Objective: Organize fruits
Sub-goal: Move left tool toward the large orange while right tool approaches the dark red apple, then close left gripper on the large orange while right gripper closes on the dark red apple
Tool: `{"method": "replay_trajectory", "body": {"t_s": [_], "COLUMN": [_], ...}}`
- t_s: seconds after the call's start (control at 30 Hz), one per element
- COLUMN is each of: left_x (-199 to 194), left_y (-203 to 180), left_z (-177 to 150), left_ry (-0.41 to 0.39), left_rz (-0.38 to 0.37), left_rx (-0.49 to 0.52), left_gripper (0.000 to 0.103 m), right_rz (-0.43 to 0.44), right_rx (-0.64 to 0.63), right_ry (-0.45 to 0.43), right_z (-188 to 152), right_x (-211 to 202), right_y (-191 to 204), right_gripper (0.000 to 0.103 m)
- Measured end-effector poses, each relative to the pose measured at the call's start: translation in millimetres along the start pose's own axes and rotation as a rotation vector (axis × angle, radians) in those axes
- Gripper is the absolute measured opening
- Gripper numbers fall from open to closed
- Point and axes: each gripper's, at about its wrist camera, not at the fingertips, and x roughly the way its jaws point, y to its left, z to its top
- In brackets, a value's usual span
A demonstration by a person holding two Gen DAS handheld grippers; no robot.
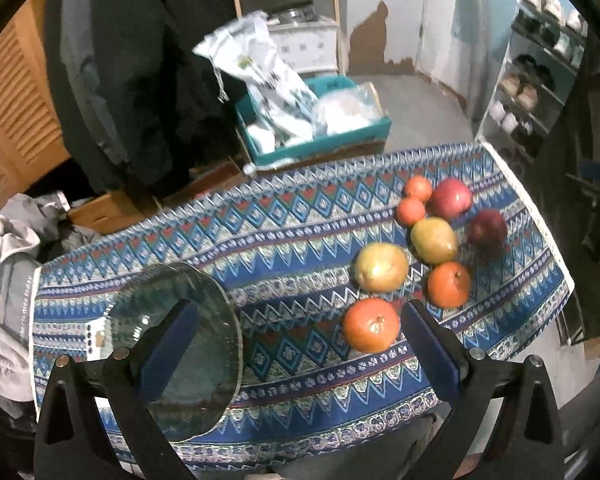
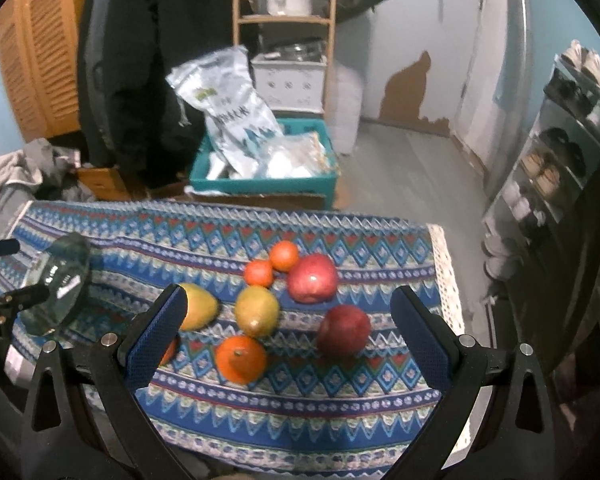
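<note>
Several fruits lie on the patterned blue tablecloth (image 1: pixel 292 216): oranges (image 1: pixel 371 325) (image 1: pixel 449 284), two small tangerines (image 1: pixel 411 210), two yellow-green mangoes (image 1: pixel 381 267) (image 1: pixel 434 240), and two red apples (image 1: pixel 451 199) (image 1: pixel 486 229). A clear glass plate (image 1: pixel 180 344) stands tilted at the left, with its rim over my left finger. My left gripper (image 1: pixel 300 344) is open, with the near orange just ahead of its right finger. My right gripper (image 2: pixel 288 332) is open above the fruit cluster, around an orange (image 2: pixel 241 358), a mango (image 2: pixel 257 311) and a dark apple (image 2: pixel 343 330). The plate (image 2: pixel 58 284) shows at its far left.
The table's right edge (image 2: pixel 448 280) has a white fringe. Beyond the table are a teal crate with plastic bags (image 1: pixel 312 128), a dark coat (image 1: pixel 140 72), a wooden shelf (image 2: pixel 284 20) and a shoe rack (image 1: pixel 536 80). Grey clothes (image 1: pixel 8 264) are piled at the left.
</note>
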Motion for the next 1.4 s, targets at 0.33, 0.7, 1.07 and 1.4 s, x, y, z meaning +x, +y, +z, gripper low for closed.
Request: {"method": "replay_trajectory", "body": {"t_s": [0.33, 0.7, 1.07, 1.4], "left_x": [57.8, 118.3, 158.8, 189.3], "left_y": [-24.0, -44.5, -54.3, -72.2], "left_z": [-3.8, -18.9, -30.2, -38.8], "left_ry": [0.136, 0.28, 0.368, 0.411], "left_rz": [-0.024, -0.043, -0.077, -0.142], "left_rx": [0.029, 0.038, 0.013, -0.002], "left_gripper": [0.102, 0.102, 0.102, 0.087], "right_rz": [-0.021, -0.02, -0.018, -0.01], "right_rx": [0.06, 0.085, 0.119, 0.142], "right_ry": [0.18, 0.28, 0.339, 0.394], "right_z": [-25.3, -46.3, -57.6, -60.6], "right_x": [57.6, 90.4, 117.2, 154.1], "right_y": [-30.1, -39.7, -56.7, -72.6], "right_gripper": [0.1, 0.1, 0.1, 0.1]}}
